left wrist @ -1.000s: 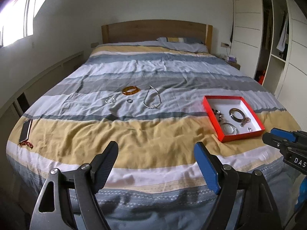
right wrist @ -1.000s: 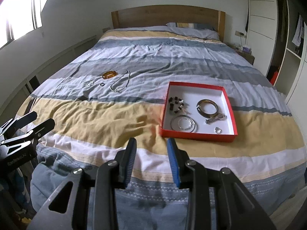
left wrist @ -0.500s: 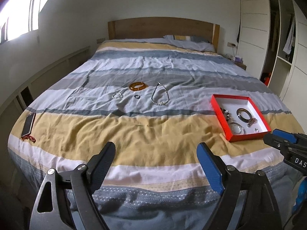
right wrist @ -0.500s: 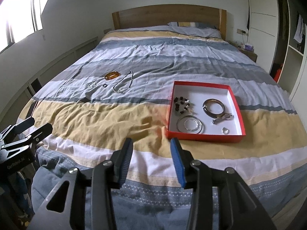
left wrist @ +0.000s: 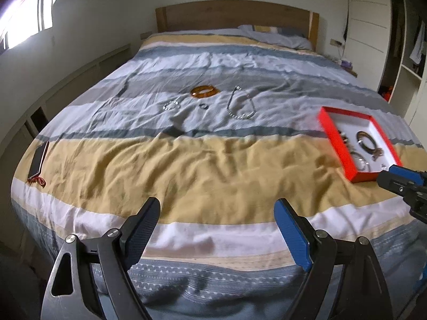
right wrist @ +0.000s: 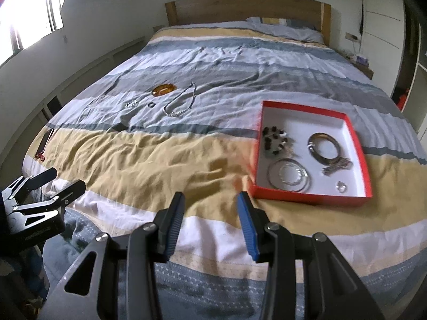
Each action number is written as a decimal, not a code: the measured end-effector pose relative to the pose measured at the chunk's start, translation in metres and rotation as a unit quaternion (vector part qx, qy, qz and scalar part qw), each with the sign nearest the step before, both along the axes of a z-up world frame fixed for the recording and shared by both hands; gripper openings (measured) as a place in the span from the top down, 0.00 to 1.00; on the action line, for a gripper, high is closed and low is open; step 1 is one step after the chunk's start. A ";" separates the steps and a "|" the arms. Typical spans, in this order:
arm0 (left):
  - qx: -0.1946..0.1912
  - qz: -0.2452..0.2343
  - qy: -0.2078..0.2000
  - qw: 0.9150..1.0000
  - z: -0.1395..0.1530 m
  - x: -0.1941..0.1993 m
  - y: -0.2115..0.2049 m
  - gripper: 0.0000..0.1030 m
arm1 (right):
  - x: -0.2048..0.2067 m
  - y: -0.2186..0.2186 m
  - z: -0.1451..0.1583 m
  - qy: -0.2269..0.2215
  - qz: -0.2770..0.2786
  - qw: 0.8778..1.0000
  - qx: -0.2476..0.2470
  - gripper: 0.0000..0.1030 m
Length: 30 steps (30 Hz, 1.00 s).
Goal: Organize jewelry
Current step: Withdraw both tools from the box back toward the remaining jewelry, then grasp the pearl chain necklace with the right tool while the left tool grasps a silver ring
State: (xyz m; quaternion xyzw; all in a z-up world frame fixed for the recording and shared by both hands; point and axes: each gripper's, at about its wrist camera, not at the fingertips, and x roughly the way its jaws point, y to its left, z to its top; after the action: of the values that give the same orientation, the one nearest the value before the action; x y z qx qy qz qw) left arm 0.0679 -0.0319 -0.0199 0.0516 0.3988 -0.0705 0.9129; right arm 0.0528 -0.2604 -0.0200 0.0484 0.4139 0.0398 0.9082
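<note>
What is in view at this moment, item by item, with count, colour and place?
bed: one, striped grey, white and yellow cover
red box: one, white inside, right of the bed
bangles in the box: several, silver and dark
amber bangle: one, mid-bed
chain necklace: one, silver, beside the bangle
small bracelet: one, silver
small ring: one, dark
phone: one, dark, left edge of the bed
left gripper: open, empty
right gripper: open, empty
</note>
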 end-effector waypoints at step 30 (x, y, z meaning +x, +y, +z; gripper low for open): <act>-0.069 0.035 0.031 0.997 -0.034 0.200 0.082 0.30 | 0.199 0.054 -0.046 0.034 0.076 0.996 0.027 0.62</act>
State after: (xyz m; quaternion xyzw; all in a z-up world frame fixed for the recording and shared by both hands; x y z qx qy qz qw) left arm 0.2683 0.0505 -0.0539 -0.0276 0.4222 -0.0677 0.9035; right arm 0.2520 -0.2065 -0.0662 0.0429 0.4460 0.1180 0.8862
